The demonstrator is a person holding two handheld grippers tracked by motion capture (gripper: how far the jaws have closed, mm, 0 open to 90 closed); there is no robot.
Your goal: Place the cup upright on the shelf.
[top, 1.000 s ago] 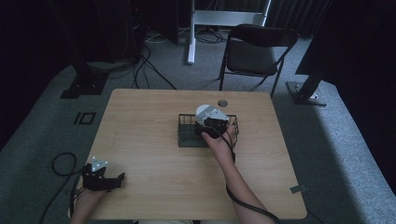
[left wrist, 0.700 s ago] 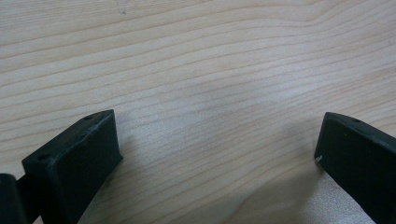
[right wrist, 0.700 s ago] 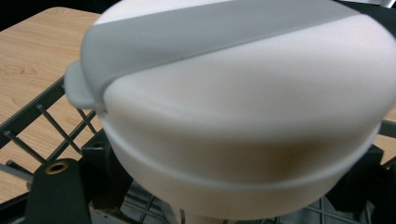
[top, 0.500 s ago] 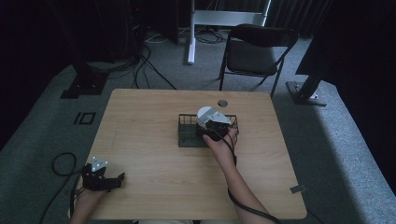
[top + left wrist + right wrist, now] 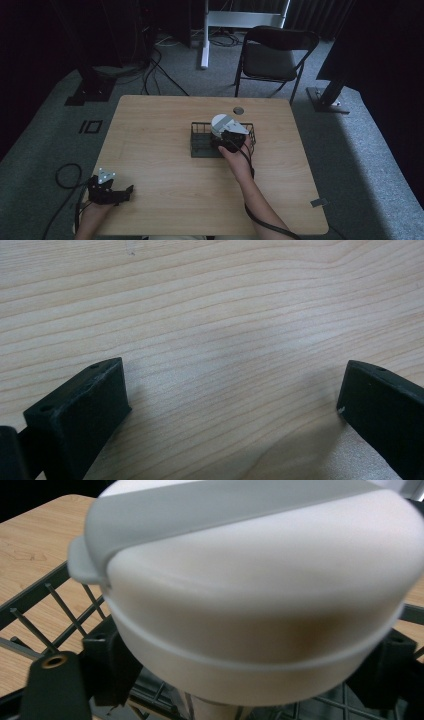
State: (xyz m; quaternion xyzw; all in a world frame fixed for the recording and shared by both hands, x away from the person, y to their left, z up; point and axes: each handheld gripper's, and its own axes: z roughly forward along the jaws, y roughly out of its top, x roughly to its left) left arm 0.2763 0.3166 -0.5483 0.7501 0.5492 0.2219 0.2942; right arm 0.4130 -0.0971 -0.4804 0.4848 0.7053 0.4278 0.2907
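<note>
A white round container with a grey lid band (image 5: 222,123) (image 5: 260,605) hangs tilted over a black wire basket (image 5: 200,145) (image 5: 45,605) in the middle of the table. My right gripper (image 5: 227,136) (image 5: 245,672) is shut on it, one jaw on each side of its lower body. Whether the container touches the basket's floor is hidden. My left gripper (image 5: 125,192) (image 5: 232,400) rests at the table's front left corner. It is open, with bare wood between its fingers (image 5: 85,405).
The wooden table (image 5: 150,130) has a small round grommet (image 5: 238,110) just behind the basket. A black folding chair (image 5: 275,50) stands beyond the far edge. Cables lie on the grey floor at the left (image 5: 62,175).
The right hand with the container has shifted only slightly over the basket. The left gripper has stayed in place.
</note>
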